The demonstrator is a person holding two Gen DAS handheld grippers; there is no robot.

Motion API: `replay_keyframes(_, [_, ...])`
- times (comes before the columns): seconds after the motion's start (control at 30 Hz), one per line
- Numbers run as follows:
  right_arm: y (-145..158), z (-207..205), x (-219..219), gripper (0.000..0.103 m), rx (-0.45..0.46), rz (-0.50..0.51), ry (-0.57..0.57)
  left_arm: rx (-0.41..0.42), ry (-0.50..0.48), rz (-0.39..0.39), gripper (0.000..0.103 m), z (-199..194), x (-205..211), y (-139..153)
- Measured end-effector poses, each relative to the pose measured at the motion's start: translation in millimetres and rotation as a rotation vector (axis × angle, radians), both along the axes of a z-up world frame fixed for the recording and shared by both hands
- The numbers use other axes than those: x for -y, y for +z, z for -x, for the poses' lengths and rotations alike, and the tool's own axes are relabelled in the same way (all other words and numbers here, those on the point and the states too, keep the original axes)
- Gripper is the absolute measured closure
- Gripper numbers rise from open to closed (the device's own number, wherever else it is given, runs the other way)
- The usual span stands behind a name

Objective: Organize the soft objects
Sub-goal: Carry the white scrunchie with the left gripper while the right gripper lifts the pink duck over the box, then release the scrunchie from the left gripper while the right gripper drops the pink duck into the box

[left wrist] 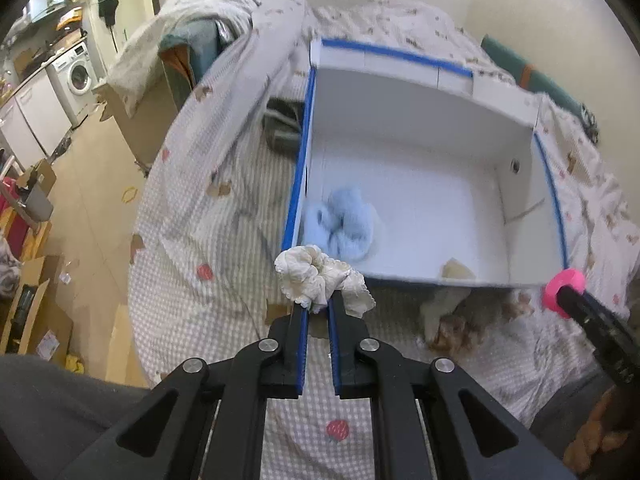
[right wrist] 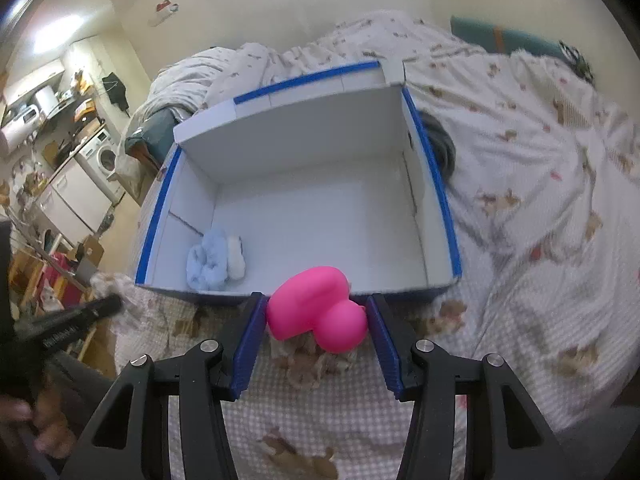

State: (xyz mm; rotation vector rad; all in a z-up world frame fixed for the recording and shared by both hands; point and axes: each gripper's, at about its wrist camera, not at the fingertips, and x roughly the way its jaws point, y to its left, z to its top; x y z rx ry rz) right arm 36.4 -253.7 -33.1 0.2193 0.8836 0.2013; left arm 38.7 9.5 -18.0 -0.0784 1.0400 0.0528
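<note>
A white cardboard box with blue taped rims (left wrist: 420,120) (right wrist: 296,128) stands open on the bed. A light blue fluffy scrunchie (left wrist: 340,224) (right wrist: 210,258) lies in its near left corner. My left gripper (left wrist: 318,302) is shut on a cream scrunchie (left wrist: 320,274), held just before the box's near left corner. My right gripper (right wrist: 316,312) is shut on a pink soft toy (right wrist: 316,308), held at the box's near rim; it shows in the left wrist view (left wrist: 562,286) at the box's near right corner.
The bed carries a patterned checked quilt (left wrist: 208,208) (right wrist: 520,200) with bunched bedding behind the box. A dark object (left wrist: 282,124) (right wrist: 440,140) lies against the box's outer side. Brownish soft items (left wrist: 460,320) (right wrist: 316,360) lie on the quilt before the box. Cluttered floor and washing machine (left wrist: 78,74) lie left.
</note>
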Motion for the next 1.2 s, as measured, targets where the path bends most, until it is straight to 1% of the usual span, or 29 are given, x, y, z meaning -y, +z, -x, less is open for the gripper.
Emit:
replay_keyframes(0.13, [3.7,-12.5,4.5,0.049,0.015,-0.007,0.003,0.055,-0.001,0.015,0.094,-6.3,-0.9,19.7])
replay_keyframes(0.23, [9.3,-23.7,6.6,0.049,0.033,0.0,0.009,0.09,-0.025,0.023,0.094,-16.9,2.6,37.1])
replay_keyframes(0.4, [23.0,-47.3,7.3,0.049,0.07,0.009,0.023,0.162,-0.05,0.006,0.094,-46.2,8.6,68.2])
replay_keyframes(0.5, [26.8,-67.7,6.8,0.049,0.099,0.011,0.037,0.186,-0.07,-0.014,0.094,-65.8,16.1,76.1])
replay_keyframes(0.57, [22.3,-81.3,6.5,0.049,0.117,0.026,0.053,0.189,-0.11,-0.037,0.094,-80.0,25.7,73.1])
replay_keyframes(0.63, [12.5,-94.5,8.4,0.049,0.105,0.032,0.05,0.19,-0.146,-0.073,0.094,-93.4,35.5,64.7])
replay_keyframes(0.7, [-0.1,-102.3,12.5,0.049,0.075,0.009,0.03,0.173,-0.161,-0.082,0.094,-105.7,42.0,52.7])
replay_keyframes(0.8, [-16.6,-108.0,12.9,0.049,0.021,0.009,0.014,0.119,-0.157,-0.044,0.094,-118.2,44.7,30.7])
replay_keyframes(0.93, [-22.2,-109.7,6.1,0.049,0.017,0.044,0.039,0.066,-0.146,0.015,0.094,-126.1,47.5,8.6])
replay_keyframes(1.0, [-25.6,-110.2,3.7,0.049,0.006,0.049,0.044,0.057,-0.159,0.005,0.094,-126.6,51.9,0.3])
replay_keyframes(1.1, [-32.5,-113.3,-0.1,0.049,-0.018,0.049,0.051,0.044,-0.181,-0.029,0.094,-127.7,59.3,-13.6])
replay_keyframes(1.2, [-36.4,-113.8,-5.6,0.049,-0.033,0.062,0.066,0.018,-0.19,-0.031,0.093,-128.5,62.2,-26.7])
